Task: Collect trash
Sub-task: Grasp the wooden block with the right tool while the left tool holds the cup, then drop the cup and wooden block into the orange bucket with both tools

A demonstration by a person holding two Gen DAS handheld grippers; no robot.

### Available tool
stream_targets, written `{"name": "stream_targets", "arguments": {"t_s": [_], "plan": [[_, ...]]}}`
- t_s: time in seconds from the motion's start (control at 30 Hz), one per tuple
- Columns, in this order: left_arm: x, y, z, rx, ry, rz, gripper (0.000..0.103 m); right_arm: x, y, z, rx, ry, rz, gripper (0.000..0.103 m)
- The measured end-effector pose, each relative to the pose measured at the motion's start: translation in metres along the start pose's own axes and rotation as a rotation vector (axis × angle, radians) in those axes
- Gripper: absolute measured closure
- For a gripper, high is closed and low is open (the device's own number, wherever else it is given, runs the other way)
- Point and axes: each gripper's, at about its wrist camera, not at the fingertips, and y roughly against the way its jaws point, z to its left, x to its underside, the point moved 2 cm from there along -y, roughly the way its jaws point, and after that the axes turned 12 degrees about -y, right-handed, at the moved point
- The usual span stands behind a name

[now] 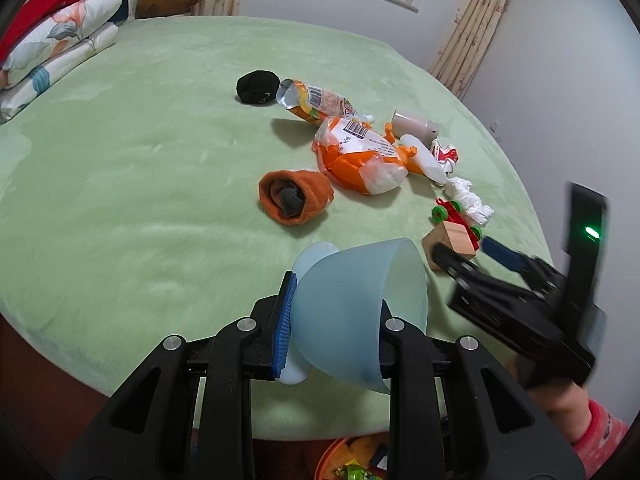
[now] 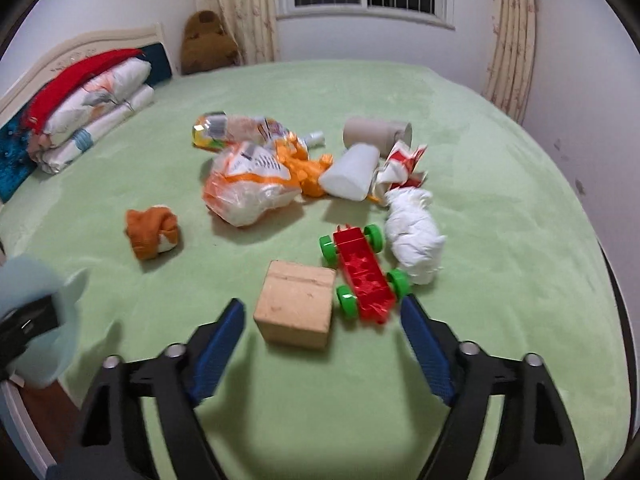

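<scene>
The left gripper is clamped on a pale blue plastic cup — held tilted over the green bed. The right gripper stands apart, empty; a wooden block lies between its pads, apparently untouched, a crumpled white tissue at one o'clock.

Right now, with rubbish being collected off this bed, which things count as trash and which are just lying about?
Trash, by the look of it:
- pale blue cup, held in the left gripper
- snack bag
- orange-and-white bag
- crumpled tissue
- red-and-white wrapper

Probably just lying about:
- wooden block
- red toy car
- orange sock
- pillows
</scene>
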Motion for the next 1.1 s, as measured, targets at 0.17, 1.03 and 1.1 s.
{"name": "stream_targets", "arguments": {"t_s": [0.17,1.03,1.1], "plan": [[0.003,0.004,-0.002,0.009,0.000,-0.002,0.078,-0.004,0.001,-0.004,-0.025,-0.001,0.023,0.063],[0.126,-0.005,-0.120,0.270,-0.281,0.270,0.078,0.130,0.135,-0.055,-0.258,0.270,0.196,0.063],[0.153,-0.030,-0.128,0.284,-0.281,0.364,0.078,0.152,0.121,-0.060,-0.227,0.287,0.256,0.063]]}}
